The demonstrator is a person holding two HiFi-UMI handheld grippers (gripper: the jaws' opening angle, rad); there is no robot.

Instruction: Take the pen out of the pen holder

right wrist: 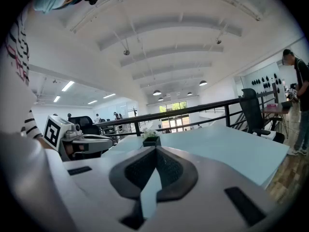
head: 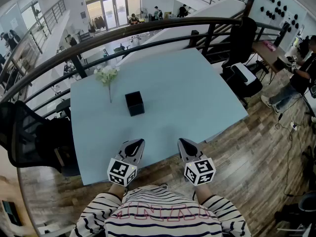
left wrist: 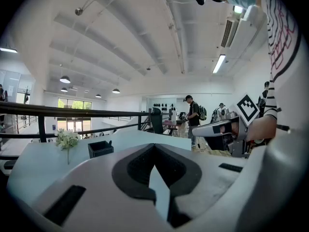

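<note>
A black square pen holder [head: 134,103] stands left of centre on a pale blue table [head: 197,98]; its inside is dark, so whether the pen is in it cannot be told; white flowers [head: 106,75] lie just beyond it, to the left; at the near edge, the left gripper [head: 138,142] and right gripper [head: 182,141] have their jaws together, empty.

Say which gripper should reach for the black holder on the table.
Left, probably. Both are shut and empty, but the left gripper lines up almost straight with the black holder; the right gripper sits further aside.
</note>
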